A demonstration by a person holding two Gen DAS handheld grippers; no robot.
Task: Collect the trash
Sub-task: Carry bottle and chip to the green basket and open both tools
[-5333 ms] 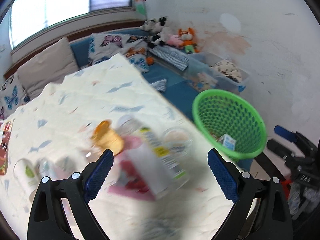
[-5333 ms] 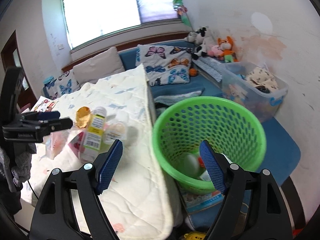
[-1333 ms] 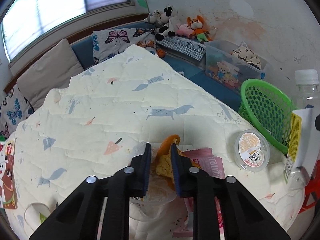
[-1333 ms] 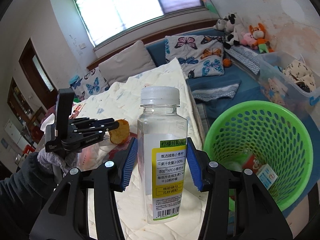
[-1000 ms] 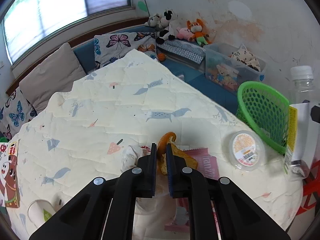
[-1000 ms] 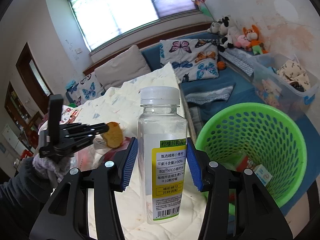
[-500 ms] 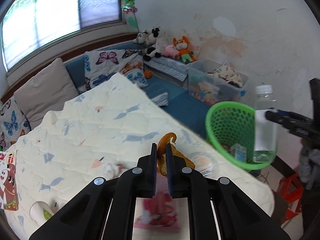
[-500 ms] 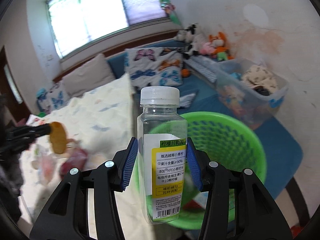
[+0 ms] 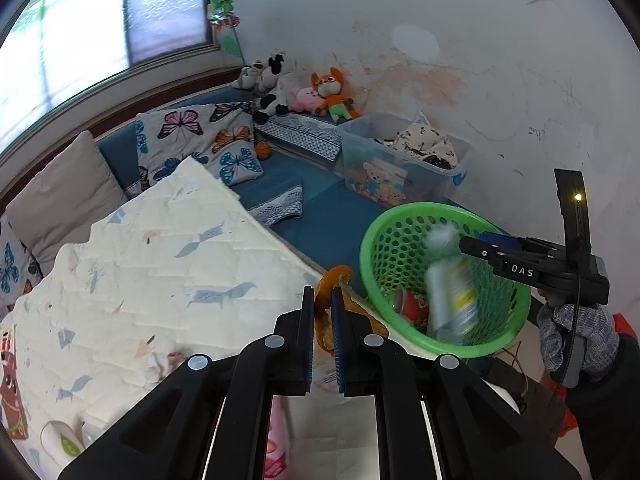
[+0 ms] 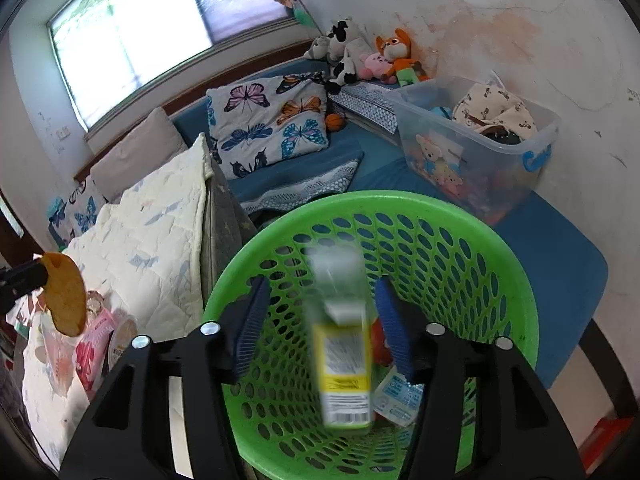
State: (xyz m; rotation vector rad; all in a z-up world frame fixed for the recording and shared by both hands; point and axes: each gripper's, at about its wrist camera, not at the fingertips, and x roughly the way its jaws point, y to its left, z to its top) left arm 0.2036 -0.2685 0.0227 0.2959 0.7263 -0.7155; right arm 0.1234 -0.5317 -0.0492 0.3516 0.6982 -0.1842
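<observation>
My left gripper [image 9: 322,308] is shut on an orange peel [image 9: 334,280], held above the quilt's right edge beside the green basket [image 9: 372,236]. The peel also shows in the right wrist view [image 10: 64,296]. My right gripper [image 10: 320,320] is open over the basket [image 10: 516,288]. A clear plastic bottle [image 10: 344,344] with a yellow label is blurred between the fingers, falling into the basket; it also shows in the left wrist view [image 9: 448,284]. Small packets [image 10: 396,392] lie at the basket's bottom.
The quilted table [image 9: 160,264] carries a pink wrapper [image 10: 96,340], a round lidded cup [image 10: 120,340] and a paper cup [image 9: 60,444]. A blue bench [image 10: 552,248] with a clear storage box [image 10: 480,144], pillows and plush toys lies behind the basket.
My right gripper opened and let go of the bottle, which is dropping into the basket. My left gripper carried the peel right, towards the basket.
</observation>
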